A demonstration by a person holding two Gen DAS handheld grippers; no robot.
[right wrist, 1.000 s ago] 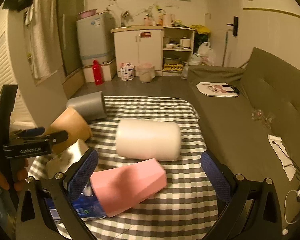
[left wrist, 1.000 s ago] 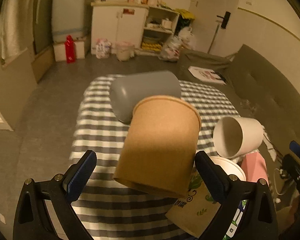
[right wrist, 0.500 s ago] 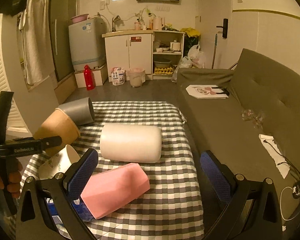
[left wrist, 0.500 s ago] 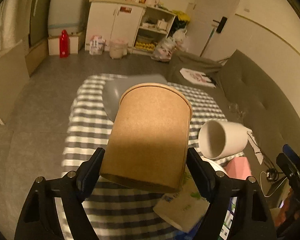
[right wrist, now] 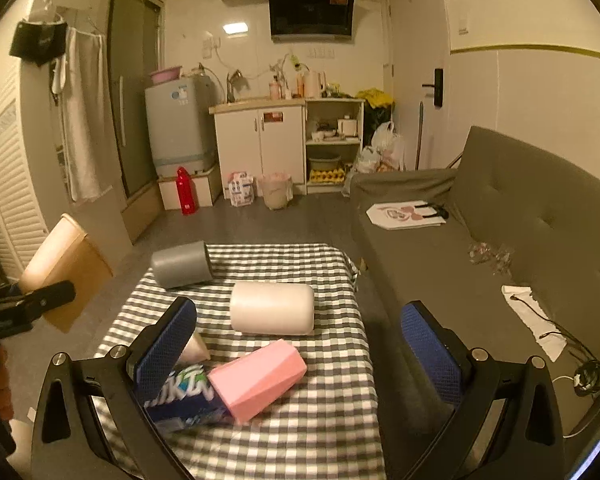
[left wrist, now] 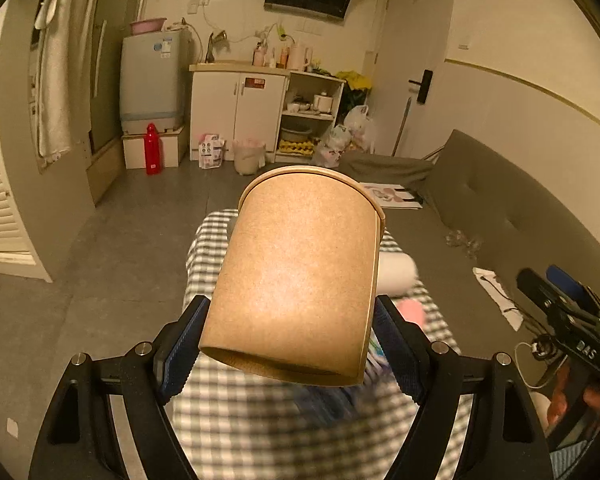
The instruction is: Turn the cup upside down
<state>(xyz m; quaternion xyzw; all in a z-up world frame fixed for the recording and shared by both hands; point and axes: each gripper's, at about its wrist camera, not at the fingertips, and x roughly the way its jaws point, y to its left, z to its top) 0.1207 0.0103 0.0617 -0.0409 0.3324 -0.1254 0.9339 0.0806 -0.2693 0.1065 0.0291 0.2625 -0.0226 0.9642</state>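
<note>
My left gripper (left wrist: 292,344) is shut on a brown paper cup (left wrist: 300,276), its blue pads against the cup's base end. The cup points away from the camera, rim far and tilted up, held in the air above the checkered table (left wrist: 276,432). In the right wrist view the same cup (right wrist: 64,268) hangs at the far left beside the table, off its edge. My right gripper (right wrist: 296,352) is open and empty above the near part of the table (right wrist: 332,420).
On the table lie a grey cup (right wrist: 182,264), a white cup (right wrist: 272,308), a pink cup (right wrist: 256,376), a paper cup (right wrist: 194,348) and a blue packet (right wrist: 184,396). A grey sofa (right wrist: 500,232) runs along the right. Cabinets (right wrist: 260,148) stand at the back.
My left gripper has closed on the brown cup and lifted it up and left, off the table. The right gripper has stayed open and pulled back a little.
</note>
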